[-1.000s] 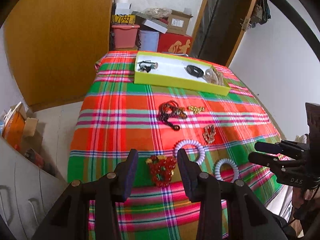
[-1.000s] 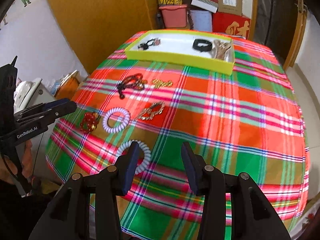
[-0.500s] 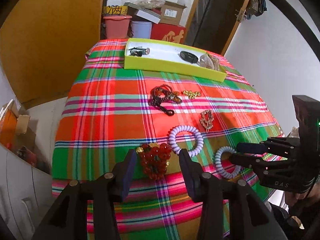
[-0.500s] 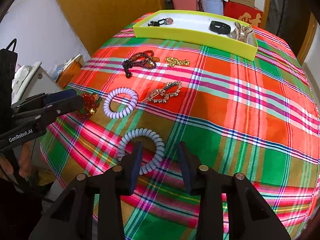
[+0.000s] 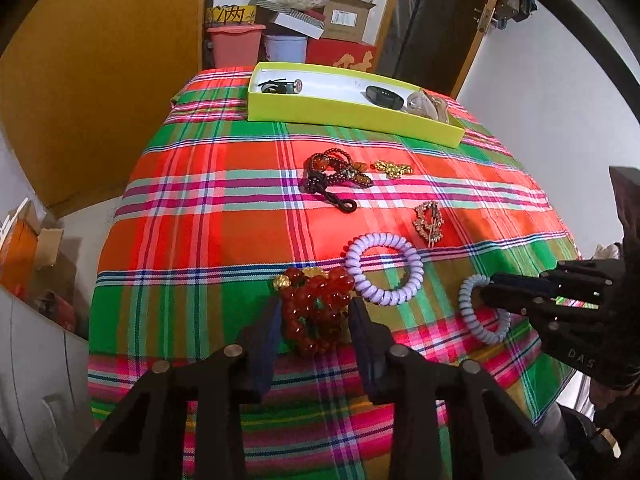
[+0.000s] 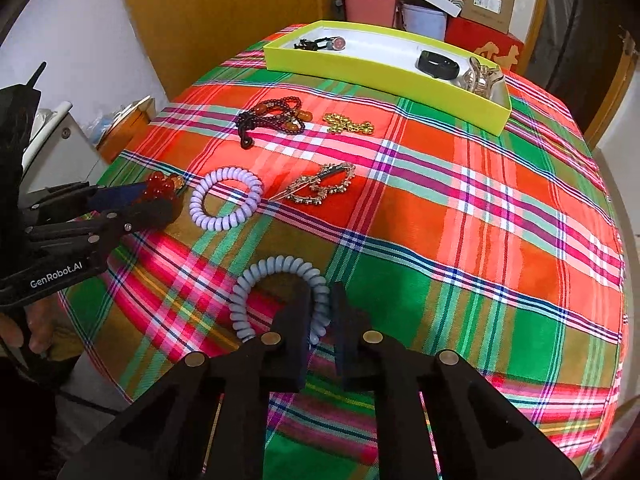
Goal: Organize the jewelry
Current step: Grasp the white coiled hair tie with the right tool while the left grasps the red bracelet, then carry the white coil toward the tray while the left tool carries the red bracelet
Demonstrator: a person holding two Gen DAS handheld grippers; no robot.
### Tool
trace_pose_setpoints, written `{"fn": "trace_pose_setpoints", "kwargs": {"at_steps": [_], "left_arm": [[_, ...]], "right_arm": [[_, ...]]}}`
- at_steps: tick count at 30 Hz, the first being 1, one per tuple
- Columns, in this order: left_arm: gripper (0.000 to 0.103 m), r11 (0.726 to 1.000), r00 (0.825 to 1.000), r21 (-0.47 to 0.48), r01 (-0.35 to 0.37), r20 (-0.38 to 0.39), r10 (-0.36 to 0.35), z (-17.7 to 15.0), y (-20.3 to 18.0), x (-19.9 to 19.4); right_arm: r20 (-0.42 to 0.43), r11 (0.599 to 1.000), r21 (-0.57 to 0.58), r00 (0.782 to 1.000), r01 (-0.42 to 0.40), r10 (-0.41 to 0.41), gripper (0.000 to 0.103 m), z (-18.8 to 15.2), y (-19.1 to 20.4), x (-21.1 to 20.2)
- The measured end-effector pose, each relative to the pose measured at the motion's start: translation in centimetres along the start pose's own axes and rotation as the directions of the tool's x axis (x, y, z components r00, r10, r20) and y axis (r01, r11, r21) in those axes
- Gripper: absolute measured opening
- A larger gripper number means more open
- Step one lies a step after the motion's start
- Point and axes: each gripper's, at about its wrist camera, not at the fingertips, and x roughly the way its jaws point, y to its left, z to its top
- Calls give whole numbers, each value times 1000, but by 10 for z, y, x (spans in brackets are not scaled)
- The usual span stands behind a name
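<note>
We seem to be in a lived-in home room: a table under a bright plaid cloth (image 5: 224,200), stacked cardboard boxes (image 5: 346,16) and plastic tubs (image 5: 236,44) against the wall. A dark wooden door (image 5: 432,32) stands beside them.

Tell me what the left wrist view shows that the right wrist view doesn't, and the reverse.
Left wrist only: the left gripper head-on, its fingers having just been closing around the red bead bracelet.
Right wrist only: the right gripper head-on, shut on the blue coil hair tie, and a hand at the left edge.
Both: the yellow tray, the purple coil hair tie, the plaid cloth.
</note>
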Motion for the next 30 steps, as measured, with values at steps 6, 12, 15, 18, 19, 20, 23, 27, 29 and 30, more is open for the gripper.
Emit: {"fn": "trace_pose_setpoints", "kwargs": {"at_steps": [6,12,15,18,19,20,23,27,29,30], "left_arm": [[17,1000,1000,-10,12,7,-12,0,1,-1],[9,1000,999,-1,26,29,-26,1,-2,-11],[9,1000,999,7,21,46,-22,4,-5,-17],[9,1000,998,1,25,59,-25,7,-6,-22],[9,1000,998,-1,28,64,-27,8,-6,-24],[9,1000,997,-1,28,68,-28,9,-6,-27],[9,999,996,-1,34,86,-34,13,-8,-34],[9,999,993,0,39,108,-39,22,-9,-41],[9,999,992,-3,42,116,-41,28,-9,-42],[9,999,992,-4,43,120,-42,31,-9,-42]], "right_arm": [[8,1000,22,1000,-2,2,9,-1,-3,-2],[30,999,43,1000,-2,0,9,0,-8,-11],[49,999,48,999,1,-4,9,2,-10,-17],[65,998,55,998,3,-6,9,4,-12,-23],[70,998,56,998,2,-6,9,5,-12,-25],[77,998,57,997,4,-8,9,5,-12,-28],[97,998,61,995,8,-13,9,8,-14,-35],[117,997,71,993,9,-17,9,13,-18,-42],[127,997,74,992,12,-21,9,16,-20,-45],[132,997,77,991,13,-23,9,18,-22,-46]]}}
